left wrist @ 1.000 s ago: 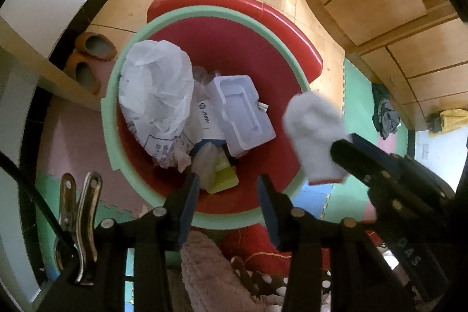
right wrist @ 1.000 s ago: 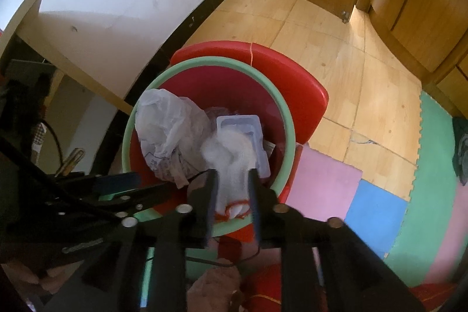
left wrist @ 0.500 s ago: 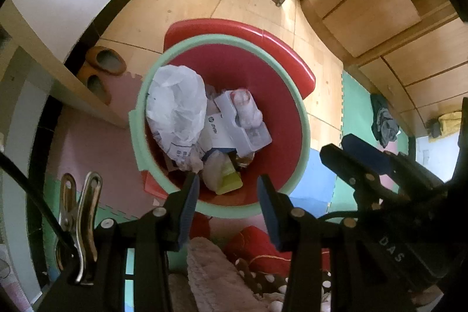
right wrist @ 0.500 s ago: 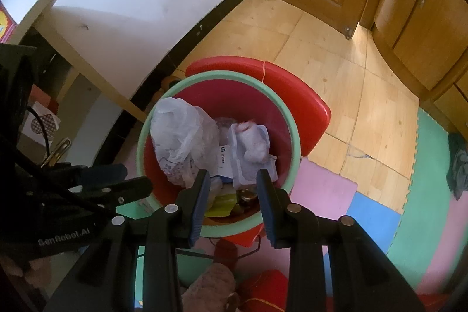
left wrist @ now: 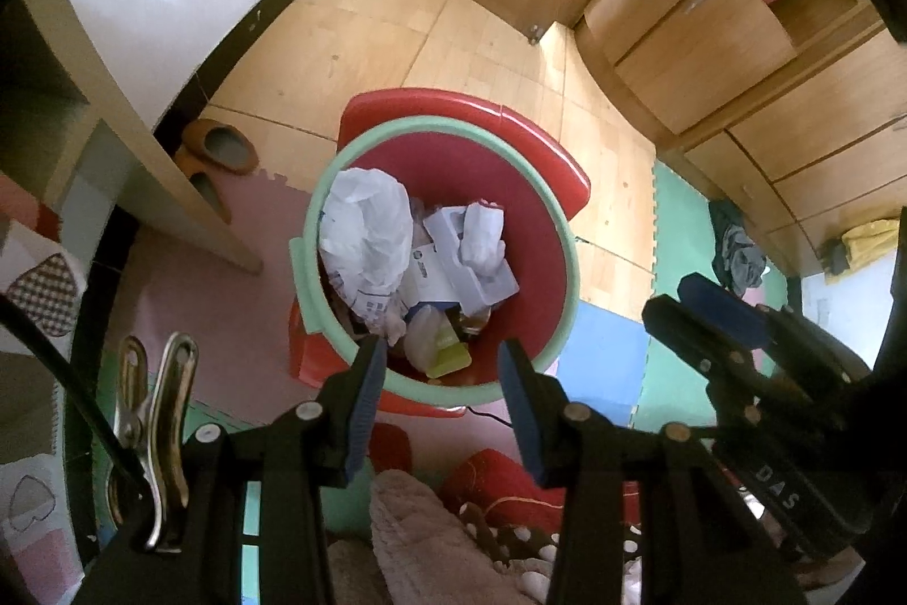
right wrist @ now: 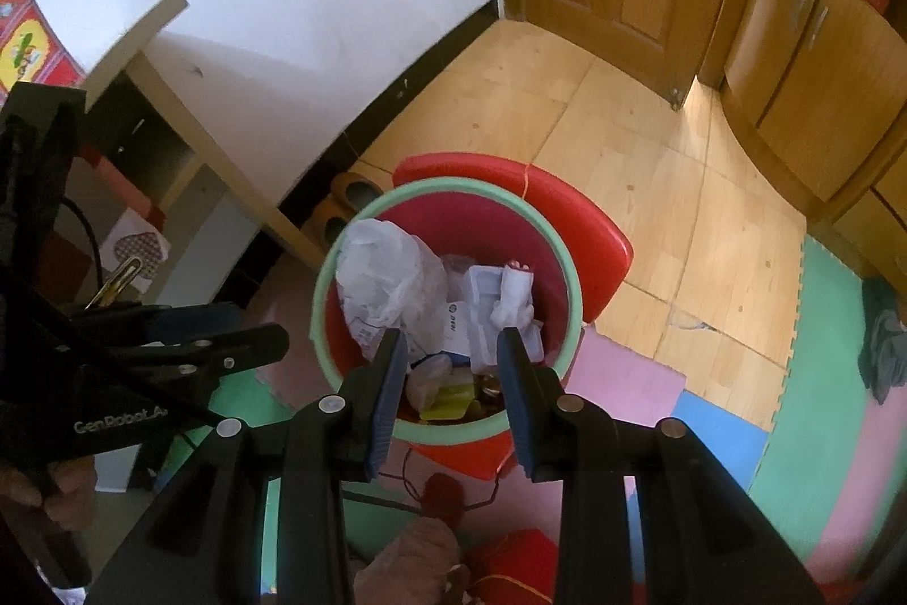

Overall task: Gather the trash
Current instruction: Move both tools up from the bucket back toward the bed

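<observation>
A red trash bin with a green rim stands on the floor below both grippers. Inside lie a crumpled white plastic bag, a white moulded tray and a white crumpled wad on top of the tray. My left gripper is open above the bin's near rim with nothing between its fingers. My right gripper is open too, empty, high over the bin; it also shows at the right of the left wrist view.
A red lid leans behind the bin. Slippers lie under a wooden shelf at the left. Wooden door and cabinets stand beyond. Coloured foam mats cover the near floor; dark clothes lie at the right.
The right gripper let go of the white wad, which dropped onto the tray in the bin. Both grippers rose, so the bin looks smaller.
</observation>
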The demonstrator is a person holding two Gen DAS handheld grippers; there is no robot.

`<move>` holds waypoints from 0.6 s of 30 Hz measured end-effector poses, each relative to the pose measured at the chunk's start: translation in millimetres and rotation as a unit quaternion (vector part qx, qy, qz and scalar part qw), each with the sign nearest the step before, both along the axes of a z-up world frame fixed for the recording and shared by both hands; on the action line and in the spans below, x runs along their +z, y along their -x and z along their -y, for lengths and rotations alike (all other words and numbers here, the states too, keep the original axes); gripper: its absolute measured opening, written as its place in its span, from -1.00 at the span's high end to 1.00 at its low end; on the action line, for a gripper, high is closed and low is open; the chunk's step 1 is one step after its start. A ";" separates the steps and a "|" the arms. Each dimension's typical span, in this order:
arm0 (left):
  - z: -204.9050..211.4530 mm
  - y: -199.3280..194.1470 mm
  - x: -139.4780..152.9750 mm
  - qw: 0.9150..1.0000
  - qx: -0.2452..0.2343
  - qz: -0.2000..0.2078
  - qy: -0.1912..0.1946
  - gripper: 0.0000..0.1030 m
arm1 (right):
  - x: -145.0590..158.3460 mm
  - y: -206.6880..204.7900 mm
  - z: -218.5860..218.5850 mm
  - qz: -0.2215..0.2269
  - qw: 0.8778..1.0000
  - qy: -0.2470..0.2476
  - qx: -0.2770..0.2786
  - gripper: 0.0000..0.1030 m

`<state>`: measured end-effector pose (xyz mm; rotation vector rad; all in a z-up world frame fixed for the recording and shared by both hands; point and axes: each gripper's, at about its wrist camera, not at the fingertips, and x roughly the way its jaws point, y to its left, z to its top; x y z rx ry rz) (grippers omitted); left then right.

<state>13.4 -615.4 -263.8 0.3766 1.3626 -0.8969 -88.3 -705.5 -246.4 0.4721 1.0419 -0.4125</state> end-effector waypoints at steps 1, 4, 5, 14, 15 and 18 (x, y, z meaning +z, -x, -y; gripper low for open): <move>-2.1 -0.3 2.1 1.000 0.000 -0.001 0.001 0.16 | 2.5 -0.1 -1.6 0.001 1.000 -0.001 0.002 0.34; -8.1 0.5 9.8 1.000 0.004 0.000 0.004 0.16 | 10.9 -0.5 -8.3 0.004 1.000 -0.003 0.008 0.34; -11.1 0.8 13.7 1.000 0.005 0.002 0.006 0.16 | 15.2 -0.9 -12.2 0.007 1.000 -0.002 0.012 0.34; -40.6 -0.2 45.3 0.999 0.023 0.018 0.022 0.16 | 49.3 -6.0 -44.6 0.036 0.998 0.009 0.041 0.34; -45.3 -0.7 49.6 0.999 0.028 0.021 0.023 0.16 | 53.2 -7.1 -47.8 0.040 0.998 0.011 0.044 0.34; -55.7 -3.0 59.1 0.999 0.039 0.023 0.030 0.16 | 62.4 -9.9 -56.3 0.048 0.997 0.014 0.052 0.34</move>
